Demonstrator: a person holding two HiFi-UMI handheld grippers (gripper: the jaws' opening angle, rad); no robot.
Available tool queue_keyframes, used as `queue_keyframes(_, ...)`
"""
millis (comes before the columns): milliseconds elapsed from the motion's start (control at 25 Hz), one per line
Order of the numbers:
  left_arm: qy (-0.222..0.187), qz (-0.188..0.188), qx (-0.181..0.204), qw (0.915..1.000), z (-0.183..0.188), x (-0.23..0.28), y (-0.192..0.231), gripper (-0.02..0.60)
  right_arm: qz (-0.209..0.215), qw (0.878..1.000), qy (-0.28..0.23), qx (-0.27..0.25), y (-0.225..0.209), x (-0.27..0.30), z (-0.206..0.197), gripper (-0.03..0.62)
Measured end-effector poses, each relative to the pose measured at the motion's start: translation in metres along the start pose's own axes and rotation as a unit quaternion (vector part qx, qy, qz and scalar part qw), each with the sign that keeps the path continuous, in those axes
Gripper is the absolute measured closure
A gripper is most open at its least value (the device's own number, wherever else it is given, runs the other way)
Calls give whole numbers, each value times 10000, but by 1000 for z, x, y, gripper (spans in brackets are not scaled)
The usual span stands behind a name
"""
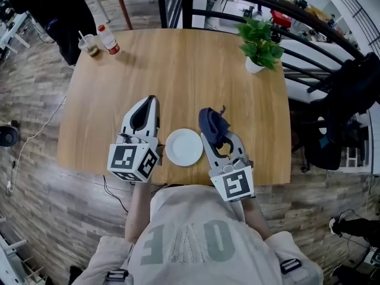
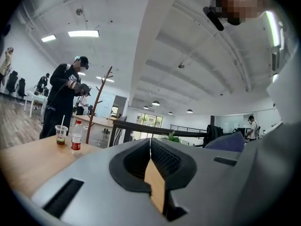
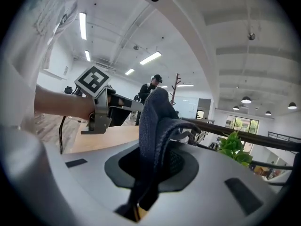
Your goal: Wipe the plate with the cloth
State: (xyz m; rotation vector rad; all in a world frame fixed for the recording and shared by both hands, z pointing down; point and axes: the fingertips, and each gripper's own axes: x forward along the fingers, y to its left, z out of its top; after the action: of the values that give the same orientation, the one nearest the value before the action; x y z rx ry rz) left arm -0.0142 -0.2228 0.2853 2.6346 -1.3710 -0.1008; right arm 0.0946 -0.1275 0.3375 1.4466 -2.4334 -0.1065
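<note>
The plate lies flat on the worktop, close to its near edge and between the two grippers; it is white, looks bare, and nothing touches it.

The right gripper is clamped on the cloth; the right gripper view shows the dark blue fabric pinched between the jaws and standing up in a loose bunch past them. In the head view that bunch sits just beside the plate's right rim, on its far side, not yet over the dish. The left gripper has its jaws pressed together with nothing between them; it rests level just left of the plate.

The step in hand appears to be bringing the cloth onto the plate. To do it well, I would swing the right gripper inward until the bunch hangs over the middle of the dish; then tip it down so that the soft fabric meets the surface, not the hard tips; then sweep in circles out to the rim. A light plate on smooth wood will likely slide under the rub, and the worktop's edge is near; so the empty left gripper would do best pressing on the left rim to hold it steady.
</note>
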Motion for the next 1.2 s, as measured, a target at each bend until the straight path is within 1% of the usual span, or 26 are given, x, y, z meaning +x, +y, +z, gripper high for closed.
queue_keyframes(120,146,211,-122,9996,-8,4,5,565,95,9997,-25,219,-8,3,-6,539)
queue_keyframes(200,317,341,-132,9988,-21,3,15,455,154,9994,-107,288,-9,7,-5,539)
queue_keyframes(280,662,269,-343,9969,-46,0,20,409,235,9992,-136,293,-9,9,-5,539)
queue_keyframes(320,969,137,-578,9935,-66,-2,20,406,288,9992,-116,261,-8,9,-6,539)
queue_keyframes(360,1377,-49,-923,9862,-90,-5,19,407,332,9991,-98,227,-7,9,-7,539)
queue_keyframes(400,1810,-220,-1366,9737,-117,-9,19,407,361,9991,-91,202,-6,10,-7,539)
queue_keyframes(440,2164,-298,-1851,9581,-143,-15,21,408,384,9990,-94,192,-4,11,-6,539)
queue_keyframes(480,2407,-263,-2312,9423,-166,-24,24,408,410,9989,-96,198,-1,12,-6,539)
queue_keyframes(520,2579,-147,-2700,9276,-188,-34,27,407,441,9988,-89,214,3,11,-7,539)
queue_keyframes(560,2720,3,-2996,9145,-208,-46,31,408,473,9986,-70,231,7,11,-8,539)
queue_keyframes(600,2845,142,-3212,9031,-226,-58,33,408,498,9985,-41,242,11,10,-10,539)
queue_keyframes(680,3066,302,-3504,8845,-253,-77,34,408,520,9983,22,251,16,9,-14,539)
queue_keyframes(760,3210,371,-3699,8711,-270,-90,32,408,518,9983,93,262,19,6,-19,539)
queue_keyframes(880,3271,411,-3954,8573,-283,-102,30,408,478,9983,198,276,20,3,-26,539)
queue_keyframes(1000,3394,276,-4152,8436,-291,-103,26,408,413,9984,264,282,19,3,-29,539)
queue_keyframes(1080,3413,195,-4284,8364,-293,-102,24,408,401,9983,313,286,21,6,-31,539)
queue_keyframes(1200,3423,54,-4413,8295,-294,-99,19,408,422,9979,403,273,27,11,-33,539)
